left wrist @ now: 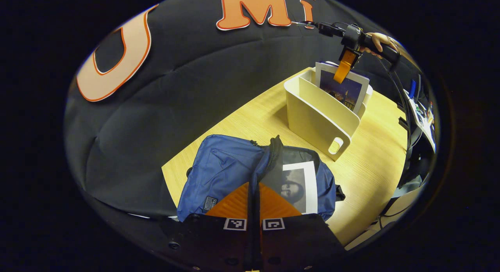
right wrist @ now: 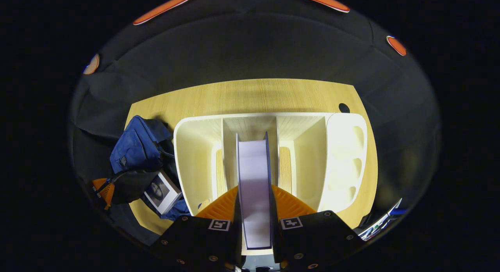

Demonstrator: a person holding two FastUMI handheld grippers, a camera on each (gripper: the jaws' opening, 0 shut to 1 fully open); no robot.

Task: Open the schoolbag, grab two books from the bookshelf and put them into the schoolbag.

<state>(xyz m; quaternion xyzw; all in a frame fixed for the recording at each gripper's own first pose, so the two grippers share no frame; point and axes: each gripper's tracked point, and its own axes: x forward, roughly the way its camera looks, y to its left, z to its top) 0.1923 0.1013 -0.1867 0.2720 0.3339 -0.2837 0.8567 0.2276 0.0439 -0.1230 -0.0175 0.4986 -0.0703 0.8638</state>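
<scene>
The blue schoolbag (left wrist: pixel 222 162) lies open on the wooden table (left wrist: pixel 375 162). A book with a portrait cover (left wrist: pixel 299 184) sits inside it. My left gripper (left wrist: pixel 254 185) is shut on the bag's zipper rim and holds the opening up. Farther off, the white bookshelf (left wrist: pixel 316 116) holds a book with a dark cover (left wrist: pixel 347 92). The right gripper (left wrist: pixel 341 75) has its fingers on that book's top. In the right gripper view, my right gripper (right wrist: pixel 254 188) is shut on that book (right wrist: pixel 254 166), which stands upright in the middle slot of the bookshelf (right wrist: pixel 195 155). The schoolbag (right wrist: pixel 134 147) lies to the left.
A hand (left wrist: pixel 377 40) holds the right gripper, and cables run down from it. Cluttered items (left wrist: pixel 424 116) lie past the table's right edge. There is a round hole (right wrist: pixel 344 107) in the table (right wrist: pixel 254 96) behind the shelf. Black cloth walls the far side.
</scene>
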